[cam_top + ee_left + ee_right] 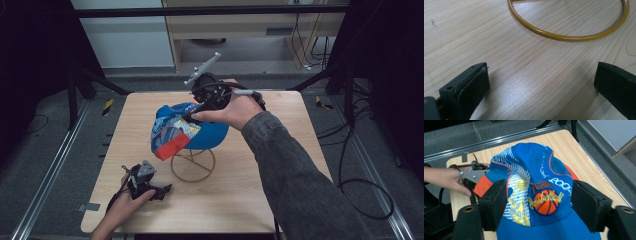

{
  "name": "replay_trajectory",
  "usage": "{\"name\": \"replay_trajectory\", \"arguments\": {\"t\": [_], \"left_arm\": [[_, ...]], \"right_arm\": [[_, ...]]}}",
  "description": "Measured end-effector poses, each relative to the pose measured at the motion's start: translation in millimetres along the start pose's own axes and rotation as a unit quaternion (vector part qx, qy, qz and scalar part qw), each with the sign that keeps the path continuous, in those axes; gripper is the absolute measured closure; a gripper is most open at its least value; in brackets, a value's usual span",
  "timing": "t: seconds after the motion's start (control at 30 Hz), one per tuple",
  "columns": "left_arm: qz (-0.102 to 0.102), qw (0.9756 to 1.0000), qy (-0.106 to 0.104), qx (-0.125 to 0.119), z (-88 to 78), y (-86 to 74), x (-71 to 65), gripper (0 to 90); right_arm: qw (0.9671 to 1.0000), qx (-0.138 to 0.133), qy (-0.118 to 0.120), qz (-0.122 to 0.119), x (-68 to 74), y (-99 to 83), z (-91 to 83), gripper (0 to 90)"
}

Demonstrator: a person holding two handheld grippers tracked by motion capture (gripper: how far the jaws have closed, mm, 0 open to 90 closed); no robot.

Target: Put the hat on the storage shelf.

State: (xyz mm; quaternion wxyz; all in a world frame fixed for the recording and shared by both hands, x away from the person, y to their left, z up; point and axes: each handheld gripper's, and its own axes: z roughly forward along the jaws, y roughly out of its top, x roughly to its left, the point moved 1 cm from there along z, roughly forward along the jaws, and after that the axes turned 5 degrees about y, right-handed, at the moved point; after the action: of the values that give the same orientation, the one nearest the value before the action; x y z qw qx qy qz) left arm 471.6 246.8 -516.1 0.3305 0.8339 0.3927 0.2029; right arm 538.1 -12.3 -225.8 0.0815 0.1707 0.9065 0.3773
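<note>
A blue cap (200, 131) with an orange brim and a basketball print (546, 202) sits on a yellow wire stand (193, 166) at the table's middle. My right gripper (192, 114) hangs over the cap's crown. Its jaws stand apart on either side of the print, and the gripper (539, 202) is open. My left gripper (162, 190) rests low on the wood near the front left corner. It is open (541, 82) with bare table between its pads. The stand's ring base (564, 37) lies just ahead of it.
The wooden table (250, 190) sits inside a dark metal frame with rails on the floor at both sides. Cables lie on the floor at the right. A hand (444, 178) holds the left gripper's grey plate (474, 175) behind the cap's brim.
</note>
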Motion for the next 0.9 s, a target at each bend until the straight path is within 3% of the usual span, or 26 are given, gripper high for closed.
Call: {"name": "replay_trajectory", "arguments": {"t": [0.17, 0.6, 0.9], "left_arm": [[0.0, 1.0, 0.0, 0.0, 0.0, 0.0, 0.0, 0.0], [0.001, 1.0, 0.001, 0.0, -0.1, 0.0, -0.1, 0.0], [0.003, 1.0, -0.002, 0.0, 0.4, 0.4, 0.5, 0.0]], "right_arm": [[0.9995, -0.008, -0.024, 0.018, -3.9, -11.7, -10.7, 17.9], [0.9977, -0.035, -0.043, 0.038, -11.7, -37.2, -31.4, 9.8], [0.9968, -0.047, -0.051, 0.041, -16.5, -65.8, -48.7, 6.0]]}}
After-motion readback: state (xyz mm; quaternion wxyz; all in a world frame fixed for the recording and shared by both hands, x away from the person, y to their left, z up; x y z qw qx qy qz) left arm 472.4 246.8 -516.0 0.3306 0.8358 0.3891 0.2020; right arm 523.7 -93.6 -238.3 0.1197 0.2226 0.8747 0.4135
